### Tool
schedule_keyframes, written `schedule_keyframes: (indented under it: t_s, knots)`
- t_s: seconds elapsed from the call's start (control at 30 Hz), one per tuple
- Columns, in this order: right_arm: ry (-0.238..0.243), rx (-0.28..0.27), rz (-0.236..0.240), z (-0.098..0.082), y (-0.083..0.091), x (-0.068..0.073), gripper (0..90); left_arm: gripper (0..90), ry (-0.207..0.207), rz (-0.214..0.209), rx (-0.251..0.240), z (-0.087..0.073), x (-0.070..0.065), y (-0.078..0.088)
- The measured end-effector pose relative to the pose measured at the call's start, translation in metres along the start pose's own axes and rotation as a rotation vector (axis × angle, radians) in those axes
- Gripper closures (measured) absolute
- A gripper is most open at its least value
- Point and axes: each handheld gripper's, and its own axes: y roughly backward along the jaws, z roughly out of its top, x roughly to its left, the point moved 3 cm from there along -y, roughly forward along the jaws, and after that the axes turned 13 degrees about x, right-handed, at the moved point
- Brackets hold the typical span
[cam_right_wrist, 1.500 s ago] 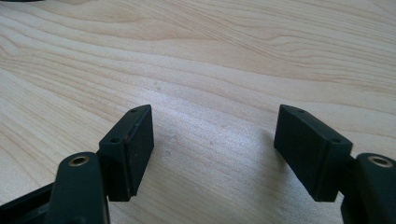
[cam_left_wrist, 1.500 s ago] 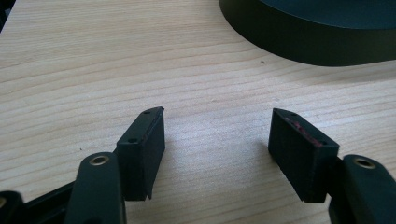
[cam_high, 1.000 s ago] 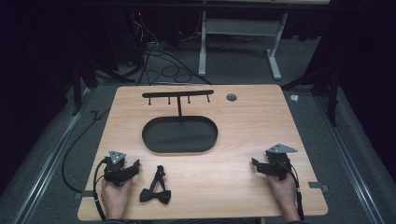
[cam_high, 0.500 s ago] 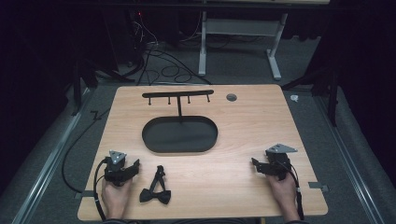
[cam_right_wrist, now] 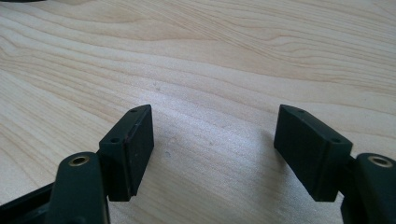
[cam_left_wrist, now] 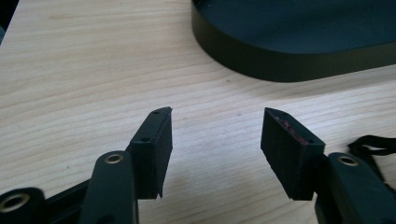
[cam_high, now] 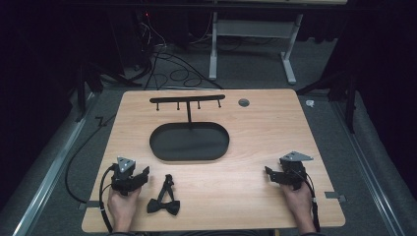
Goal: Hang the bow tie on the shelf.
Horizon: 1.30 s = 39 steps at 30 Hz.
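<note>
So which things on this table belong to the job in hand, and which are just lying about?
In play:
- black bow tie, beside the left gripper, whose empty jaws have just been closing
- black hook stand with its oval tray

Lying about:
- grey disc near the far edge
- right gripper, open over bare wood

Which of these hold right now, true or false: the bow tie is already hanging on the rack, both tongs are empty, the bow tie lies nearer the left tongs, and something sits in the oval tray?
1. The bow tie hangs on the hook rack. False: it lies flat on the table, near the front edge.
2. Both tongs are empty. True: the left tongs and the right tongs stand open over bare wood; the left jaws have just been closing a little, with nothing between them.
3. The bow tie lies nearer the left tongs. True: it is just beside them.
4. Something sits in the oval tray. False: it looks empty.
</note>
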Motion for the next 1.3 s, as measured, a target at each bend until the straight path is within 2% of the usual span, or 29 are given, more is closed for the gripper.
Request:
schedule_keyframes:
  t_s: [0.27,0.43,0.53,0.57,0.63,0.87,1.07,1.17,1.3]
  knots:
    - [0.000,-0.001,0.001,0.000,0.000,0.000,29.7,43.3,0.011,-0.043,-0.018,0.003,-0.008,0.007]
    - [-0.006,-0.003,0.006,0.000,0.000,-0.001,29.6,43.3,-0.008,-0.071,-0.032,0.002,-0.020,0.024]
    - [-0.003,-0.002,0.004,0.000,0.000,-0.001,29.6,43.7,-0.023,-0.078,-0.024,0.001,-0.025,0.028]
    - [-0.002,0.001,-0.001,0.000,0.000,0.000,29.5,44.0,-0.030,-0.087,0.000,-0.001,-0.030,0.031]
    - [-0.001,0.002,-0.001,0.000,0.000,0.000,29.6,44.5,-0.042,-0.092,0.015,-0.004,-0.035,0.033]
    - [-0.003,0.002,-0.001,0.000,0.000,0.000,29.5,45.7,-0.045,-0.131,0.038,-0.012,-0.048,0.039]
    - [-0.001,0.002,-0.002,0.000,0.000,0.000,29.5,48.6,-0.067,-0.137,0.061,-0.017,-0.056,0.037]
    - [-0.002,0.001,0.000,0.000,0.000,0.000,29.6,51.5,-0.090,-0.120,0.080,-0.019,-0.062,0.033]
    - [-0.001,0.000,0.000,0.000,0.000,0.000,29.5,53.9,-0.088,-0.124,0.091,-0.021,-0.065,0.028]
